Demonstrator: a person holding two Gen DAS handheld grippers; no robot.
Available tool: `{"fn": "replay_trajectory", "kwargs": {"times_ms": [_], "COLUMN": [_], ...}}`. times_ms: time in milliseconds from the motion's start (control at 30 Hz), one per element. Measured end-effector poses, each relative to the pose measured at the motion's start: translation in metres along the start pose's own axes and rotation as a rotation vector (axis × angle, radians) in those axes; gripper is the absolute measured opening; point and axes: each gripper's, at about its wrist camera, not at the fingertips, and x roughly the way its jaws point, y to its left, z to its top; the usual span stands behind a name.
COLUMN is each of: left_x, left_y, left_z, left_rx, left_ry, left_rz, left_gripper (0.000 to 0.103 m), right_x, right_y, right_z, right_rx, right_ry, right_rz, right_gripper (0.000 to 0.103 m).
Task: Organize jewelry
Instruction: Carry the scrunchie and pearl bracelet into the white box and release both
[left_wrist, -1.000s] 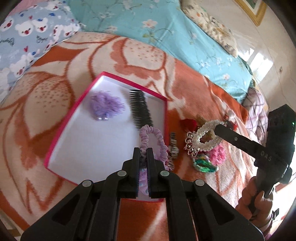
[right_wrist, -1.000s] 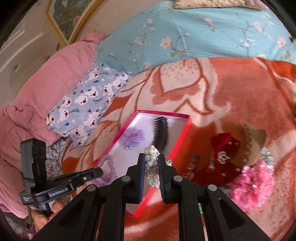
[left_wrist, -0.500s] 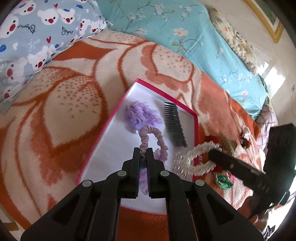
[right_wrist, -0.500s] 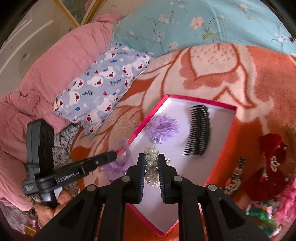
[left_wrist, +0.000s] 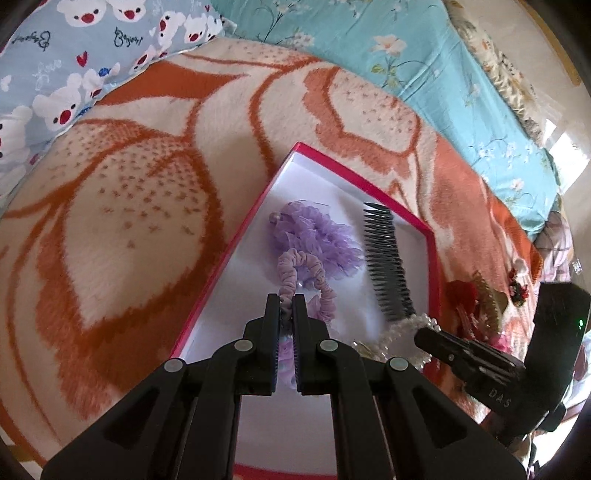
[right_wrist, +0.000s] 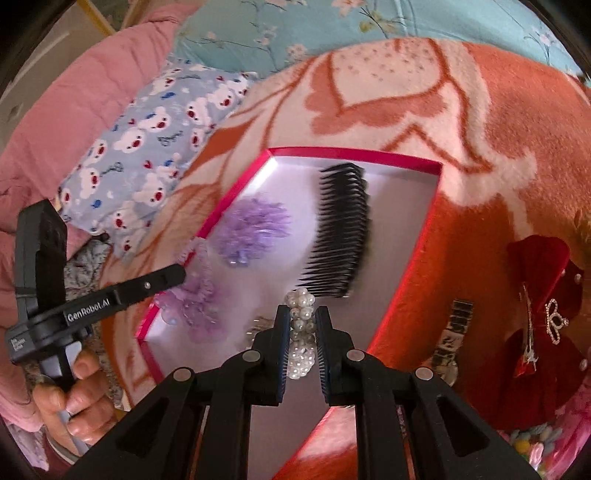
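My left gripper (left_wrist: 286, 301) is clamped on a lilac scrunchie (left_wrist: 303, 273) above the pink-rimmed white box (left_wrist: 236, 251). My right gripper (right_wrist: 302, 314) pinches a pearl hair accessory (right_wrist: 302, 325) over the same box, beside the black comb (right_wrist: 341, 229) and purple flower clip (right_wrist: 251, 227).

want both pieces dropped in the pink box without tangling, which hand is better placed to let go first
Probably the left. The left gripper holds the pink scrunchie well inside the pink box beside the purple flower. The right gripper holds the pearl piece nearer the box's edge.
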Motion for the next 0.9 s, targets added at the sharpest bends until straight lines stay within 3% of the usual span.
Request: {"fn": "replay_trajectory", "kwargs": {"times_ms": [533, 700, 767, 900], "left_x": [0.028, 0.026, 0.024, 0.015], "left_y": [0.002, 0.0, 0.0, 0.0], "left_z": [0.012, 0.012, 0.011, 0.011], "left_rx": [0.0, 0.01, 0.009, 0.006], "left_ry": [0.047, 0.051, 0.054, 0.04], "left_rz": [0.048, 0.054, 0.054, 0.049], "left_gripper": [0.005, 0.008, 0.013, 0.027], "right_x": [0.014, 0.01, 0.008, 0.003], "right_y": [-0.006, -0.004, -0.001, 0.003], "right_z": [0.004, 0.003, 0.002, -0.001], "right_rx": [0.009, 0.007, -0.004, -0.007], "right_ry": [0.016, 0.013, 0.01, 0.007], "right_rz": [-0.007, 0.015, 0.016, 0.016], "right_gripper": [0.018, 0.033, 0.04, 0.041]}}
